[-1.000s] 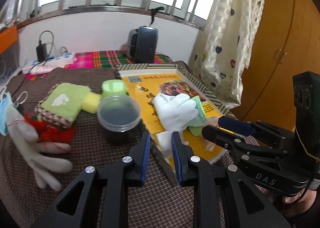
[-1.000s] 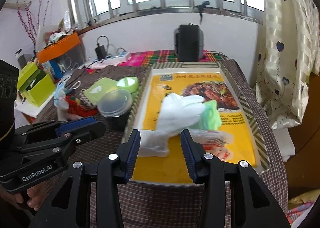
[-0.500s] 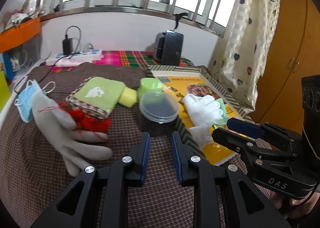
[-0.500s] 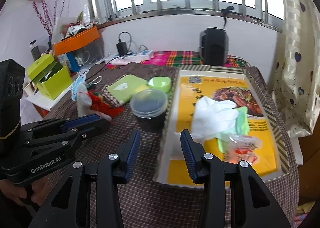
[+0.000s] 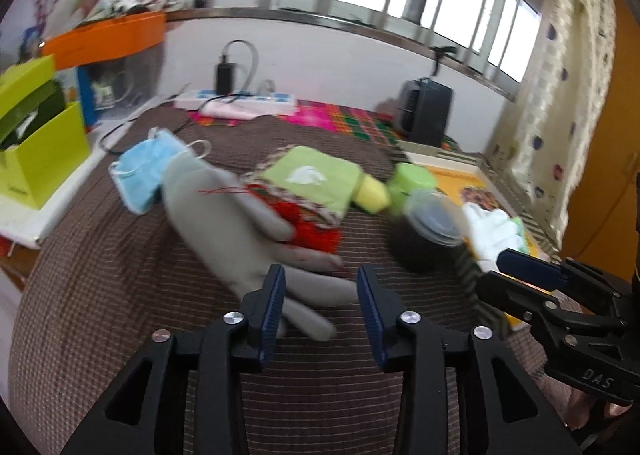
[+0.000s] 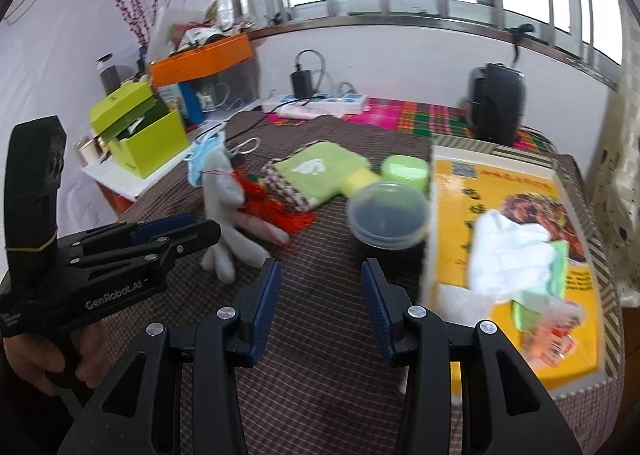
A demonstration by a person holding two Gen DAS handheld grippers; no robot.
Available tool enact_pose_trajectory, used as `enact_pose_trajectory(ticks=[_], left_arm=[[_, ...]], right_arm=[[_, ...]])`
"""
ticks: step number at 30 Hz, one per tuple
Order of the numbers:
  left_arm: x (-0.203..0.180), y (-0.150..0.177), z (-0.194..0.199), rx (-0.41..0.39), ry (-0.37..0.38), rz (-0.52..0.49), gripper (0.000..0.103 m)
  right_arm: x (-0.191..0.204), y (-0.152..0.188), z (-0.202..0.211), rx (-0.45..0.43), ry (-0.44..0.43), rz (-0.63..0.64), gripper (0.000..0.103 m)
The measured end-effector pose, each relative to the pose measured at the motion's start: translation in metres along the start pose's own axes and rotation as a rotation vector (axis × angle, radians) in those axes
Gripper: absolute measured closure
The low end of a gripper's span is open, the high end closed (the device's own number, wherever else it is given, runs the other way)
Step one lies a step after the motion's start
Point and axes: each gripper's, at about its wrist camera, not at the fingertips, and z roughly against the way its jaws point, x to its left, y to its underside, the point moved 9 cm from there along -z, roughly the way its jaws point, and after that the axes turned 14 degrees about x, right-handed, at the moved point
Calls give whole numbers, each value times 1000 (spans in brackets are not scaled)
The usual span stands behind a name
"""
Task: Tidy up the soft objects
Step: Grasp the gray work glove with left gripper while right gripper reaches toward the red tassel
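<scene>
In the left wrist view, the left gripper (image 5: 320, 313) stands wide apart and empty, its tips just above the glove (image 5: 240, 231). In the right wrist view, the right gripper (image 6: 320, 309) is also released; the glove (image 6: 230, 215) lies toward the tabletop's left edge.

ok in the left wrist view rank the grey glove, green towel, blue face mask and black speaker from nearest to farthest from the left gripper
1. grey glove: its tips lie between the left gripper fingers.
2. green towel: centre, beyond the glove.
3. blue face mask: far left; too close to the towel to rank firmly.
4. black speaker: back right, under the window.
</scene>
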Motion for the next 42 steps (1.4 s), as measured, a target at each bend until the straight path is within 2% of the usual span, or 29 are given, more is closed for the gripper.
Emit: enact_pose_trajectory(ticks=[4,12,21,23,26,34,37,39,42], left_arm=[[27,-4,-11,12,-40,58,60],[53,-15,-42,47,-56,111,59],[64,-18,-60,75,-28,145,59],[66,-19,-60,74,-18,142,72],[73,-17,-57,72,-16,144,85],[93,-11,-39,47,-19,165,89],[95,-8,-35,46,-13,159,89],[96,-6,-33,45,-8,156,89],[96,-3,-29,43,4,151,89]], right_arm=[[14,-7,-13,12,-20,27,60],[23,-23,-38,29,-39,41,60],[40,-53,-66,44,-55,63,60],[45,-60,-75,48,-57,75,60],[51,-65,-89,71,-63,80,60],[68,-70,-122,133,-82,124,60],[71,-72,-130,142,-75,135,63],[73,-73,-132,140,-73,141,74],[73,-74,-133,141,-68,141,80]])
